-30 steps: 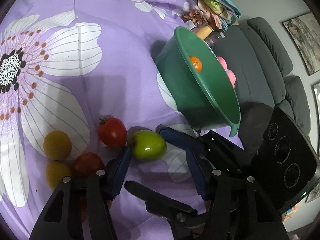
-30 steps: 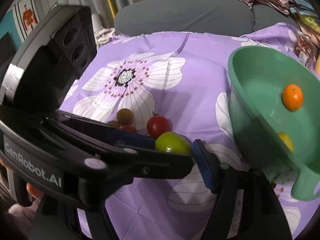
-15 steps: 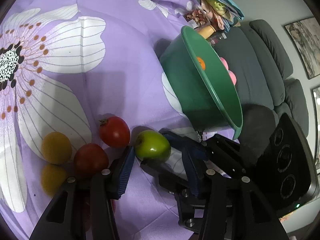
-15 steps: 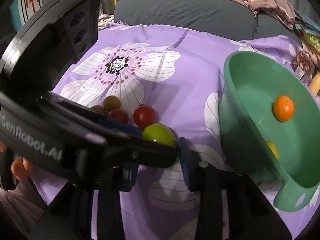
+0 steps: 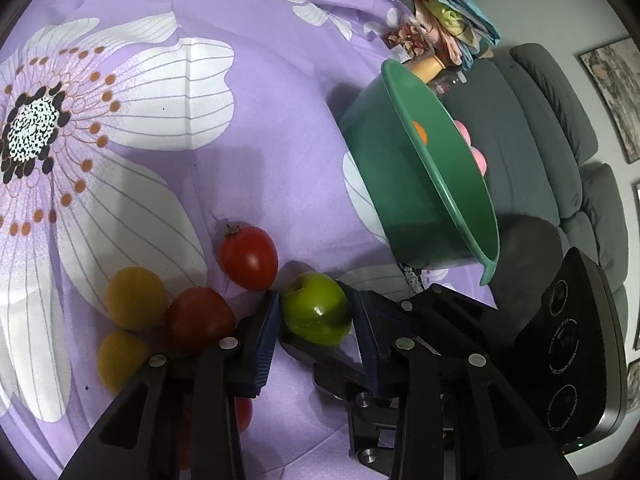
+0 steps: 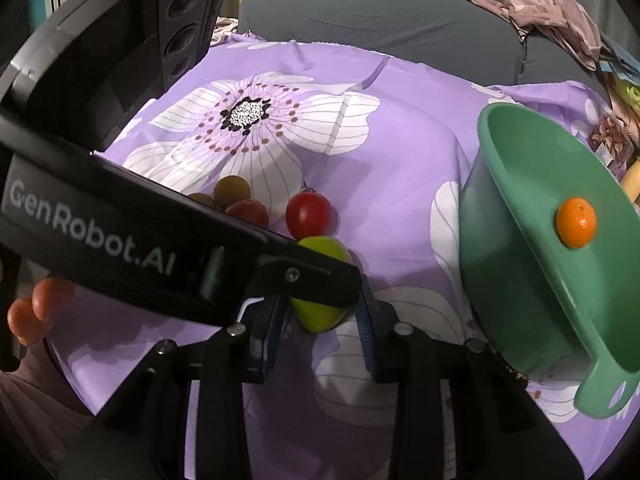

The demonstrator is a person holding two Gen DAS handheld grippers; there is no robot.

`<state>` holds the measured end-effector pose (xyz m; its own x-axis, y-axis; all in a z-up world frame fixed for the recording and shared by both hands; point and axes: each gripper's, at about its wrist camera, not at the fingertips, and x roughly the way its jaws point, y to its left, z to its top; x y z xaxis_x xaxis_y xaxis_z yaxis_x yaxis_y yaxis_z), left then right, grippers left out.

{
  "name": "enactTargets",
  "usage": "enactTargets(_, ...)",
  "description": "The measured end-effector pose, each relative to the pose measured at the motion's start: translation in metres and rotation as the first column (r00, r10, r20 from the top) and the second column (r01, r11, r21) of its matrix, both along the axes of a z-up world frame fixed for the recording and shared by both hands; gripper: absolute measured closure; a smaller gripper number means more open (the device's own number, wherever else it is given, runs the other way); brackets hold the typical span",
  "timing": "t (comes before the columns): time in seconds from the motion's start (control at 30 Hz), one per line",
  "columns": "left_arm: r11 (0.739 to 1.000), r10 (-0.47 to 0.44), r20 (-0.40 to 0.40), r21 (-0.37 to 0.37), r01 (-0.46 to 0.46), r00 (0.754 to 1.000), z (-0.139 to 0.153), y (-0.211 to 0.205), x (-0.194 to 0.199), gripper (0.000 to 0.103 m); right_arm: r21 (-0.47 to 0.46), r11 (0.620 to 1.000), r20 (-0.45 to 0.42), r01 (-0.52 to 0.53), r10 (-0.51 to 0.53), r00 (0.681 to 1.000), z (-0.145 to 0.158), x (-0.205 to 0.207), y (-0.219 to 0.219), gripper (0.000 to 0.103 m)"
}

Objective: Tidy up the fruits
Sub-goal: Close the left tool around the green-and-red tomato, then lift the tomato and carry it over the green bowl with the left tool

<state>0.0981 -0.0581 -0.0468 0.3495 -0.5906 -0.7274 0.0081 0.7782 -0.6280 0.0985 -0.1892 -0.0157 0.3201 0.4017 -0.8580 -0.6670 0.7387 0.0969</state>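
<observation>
Both grippers' jaws have just been closing onto the green apple (image 5: 317,309). Left gripper (image 5: 314,322) and right gripper (image 6: 323,322) now stand narrow, pads pressed on its sides. Apple sits on the purple floral cloth (image 5: 256,128), stem dimple tilted up-left. Red tomato (image 5: 248,257) just beyond; green bowl (image 5: 404,200) farther right.

Occlusions and cropped items

Left tongs (image 6: 320,280) cover the green apple's (image 6: 316,320) middle; the bowl (image 6: 520,280) hides most of a yellow fruit.
</observation>
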Motion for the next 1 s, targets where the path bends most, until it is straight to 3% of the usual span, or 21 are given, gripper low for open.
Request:
enactTargets(0.4, 0.997, -0.01, 0.043, 0.074, 0.007, 0.999, 0.014, -0.009, -0.004, 0.067, 0.119, 0.992, -0.006, 0.041, -0.041, 0.999, 0.006, -0.005, -0.013, 0.069)
enactTargets(1.0, 0.992, 0.007, 0.125, 0.123, -0.022, 0.992, 0.048, -0.007, -0.024, 0.067, 0.248, 0.969, 0.036, 0.021, -0.031, 0.999, 0.032, -0.013, -0.013, 0.069)
